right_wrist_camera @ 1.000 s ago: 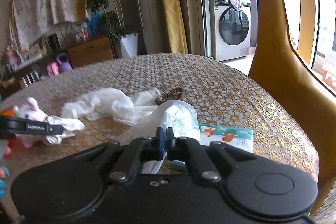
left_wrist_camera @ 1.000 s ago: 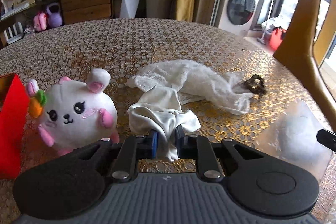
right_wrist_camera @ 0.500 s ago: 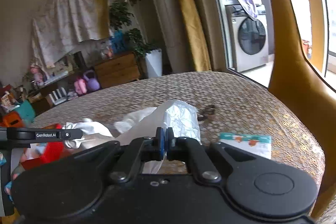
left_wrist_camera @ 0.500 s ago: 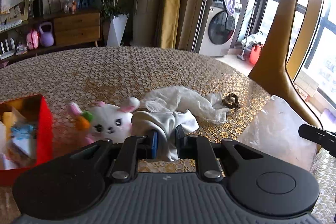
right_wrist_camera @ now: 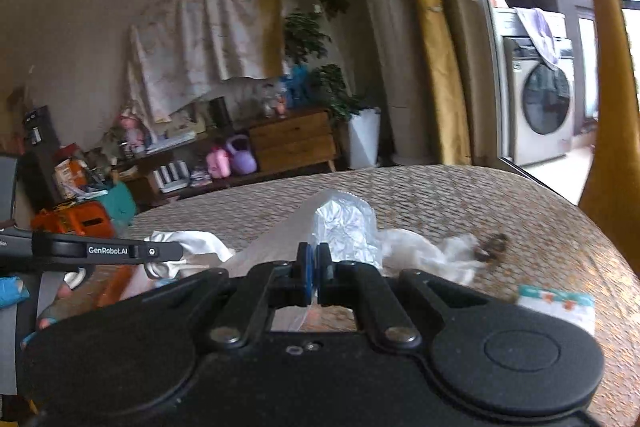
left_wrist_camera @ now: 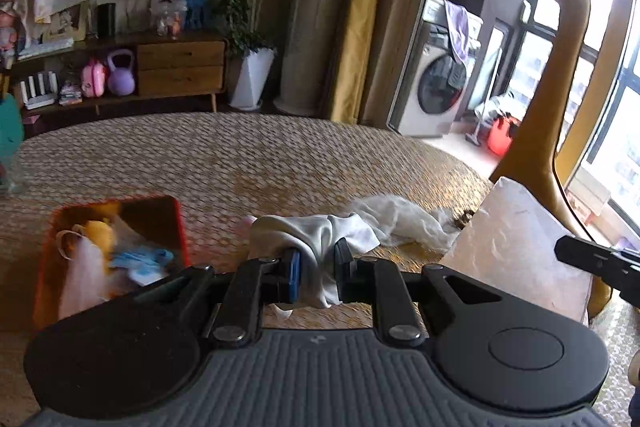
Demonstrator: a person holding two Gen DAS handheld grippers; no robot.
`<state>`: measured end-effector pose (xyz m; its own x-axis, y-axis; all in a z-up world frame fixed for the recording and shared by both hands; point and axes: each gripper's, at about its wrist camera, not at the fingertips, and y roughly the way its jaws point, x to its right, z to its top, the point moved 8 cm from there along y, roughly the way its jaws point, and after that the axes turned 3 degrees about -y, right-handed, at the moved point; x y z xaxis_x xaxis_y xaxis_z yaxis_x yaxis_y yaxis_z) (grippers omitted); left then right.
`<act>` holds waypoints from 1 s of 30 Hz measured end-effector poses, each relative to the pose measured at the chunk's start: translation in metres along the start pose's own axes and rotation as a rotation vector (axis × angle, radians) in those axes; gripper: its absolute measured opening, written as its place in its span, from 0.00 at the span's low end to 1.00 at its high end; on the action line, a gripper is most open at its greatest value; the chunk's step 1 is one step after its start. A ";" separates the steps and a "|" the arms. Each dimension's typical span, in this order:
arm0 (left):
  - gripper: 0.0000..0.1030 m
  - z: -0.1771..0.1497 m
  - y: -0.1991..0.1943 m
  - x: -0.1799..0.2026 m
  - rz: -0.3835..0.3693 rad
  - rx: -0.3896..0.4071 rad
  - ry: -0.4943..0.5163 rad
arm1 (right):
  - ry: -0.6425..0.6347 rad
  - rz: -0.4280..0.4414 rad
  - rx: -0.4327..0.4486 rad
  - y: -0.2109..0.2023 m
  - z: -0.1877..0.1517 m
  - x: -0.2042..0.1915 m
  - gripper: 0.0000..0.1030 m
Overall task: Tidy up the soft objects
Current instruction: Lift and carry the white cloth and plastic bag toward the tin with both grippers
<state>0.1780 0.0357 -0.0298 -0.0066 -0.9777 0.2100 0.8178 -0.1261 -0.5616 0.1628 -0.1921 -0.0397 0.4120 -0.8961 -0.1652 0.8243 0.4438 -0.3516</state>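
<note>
Far left: red box (left_wrist_camera: 182, 227) on the table (left_wrist_camera: 240, 155), holding soft items. Left gripper (left_wrist_camera: 316, 269): jaws pinch the white cloth (left_wrist_camera: 316, 239), raised above the table right of the box. Right gripper (right_wrist_camera: 314, 263): jaws pressed together on 1 clear plastic bag (right_wrist_camera: 344, 223), raised near the table's right edge.

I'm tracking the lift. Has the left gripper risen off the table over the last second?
Yes. The left gripper, shut on the white cloth, rose: the red box now shows its inside.

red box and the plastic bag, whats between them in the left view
In the left wrist view, the white cloth pinched by the left gripper hangs between the red box and plastic bag.
</note>
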 end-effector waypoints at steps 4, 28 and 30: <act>0.16 0.013 -0.018 -0.025 0.006 0.025 -0.018 | -0.022 0.037 0.001 0.012 0.008 -0.028 0.02; 0.16 0.038 -0.048 -0.154 0.125 0.035 -0.036 | -0.159 0.248 -0.125 0.116 0.009 -0.177 0.02; 0.16 0.035 -0.046 -0.165 0.142 0.027 -0.038 | -0.176 0.255 -0.140 0.126 0.005 -0.185 0.02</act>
<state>0.1618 0.2090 -0.0103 0.1321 -0.9781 0.1606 0.8242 0.0184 -0.5660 0.1921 0.0297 -0.0484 0.6687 -0.7358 -0.1071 0.6298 0.6371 -0.4443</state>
